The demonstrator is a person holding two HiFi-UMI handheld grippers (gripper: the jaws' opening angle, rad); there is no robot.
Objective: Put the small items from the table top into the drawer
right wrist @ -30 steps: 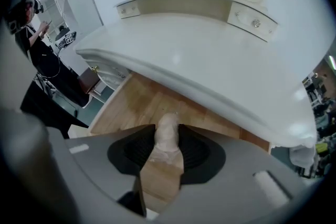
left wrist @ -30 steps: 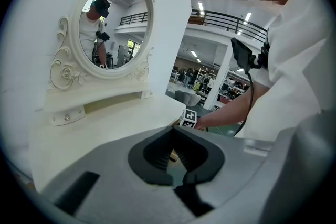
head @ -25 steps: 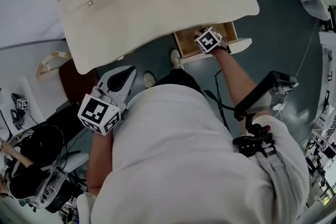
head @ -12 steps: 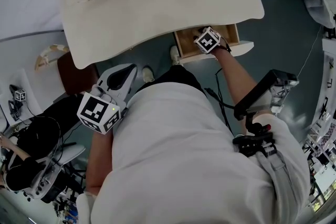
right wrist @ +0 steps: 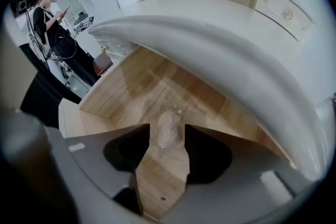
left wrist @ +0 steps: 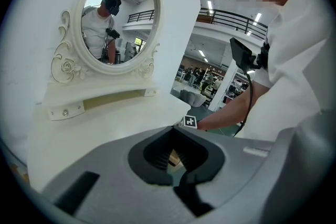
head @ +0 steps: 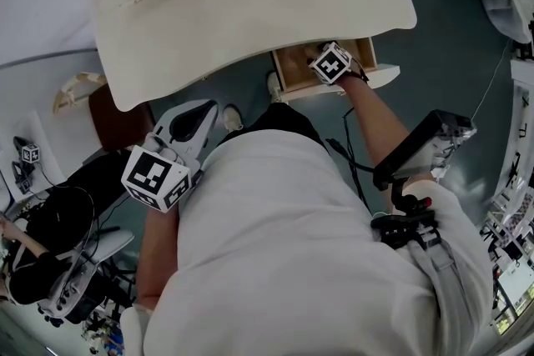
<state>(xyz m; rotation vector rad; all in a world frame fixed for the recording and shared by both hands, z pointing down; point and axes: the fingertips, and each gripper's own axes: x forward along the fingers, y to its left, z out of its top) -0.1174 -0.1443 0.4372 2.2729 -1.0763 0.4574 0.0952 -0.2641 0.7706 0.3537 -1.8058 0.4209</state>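
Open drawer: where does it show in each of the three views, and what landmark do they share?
Head view: the open drawer is upper centre-right, jutting from under the table top.
Left gripper view: only a wood-coloured sliver low centre, probably it.
Right gripper view: it fills the centre, its wooden floor under the table top's rim.
Shared landmark: the white table top.

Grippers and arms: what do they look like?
The left gripper and right gripper are pale grey with dark fingers, each bearing a white cube with black square markers. The person wears a white short-sleeved shirt; a black cable runs beside the right arm.
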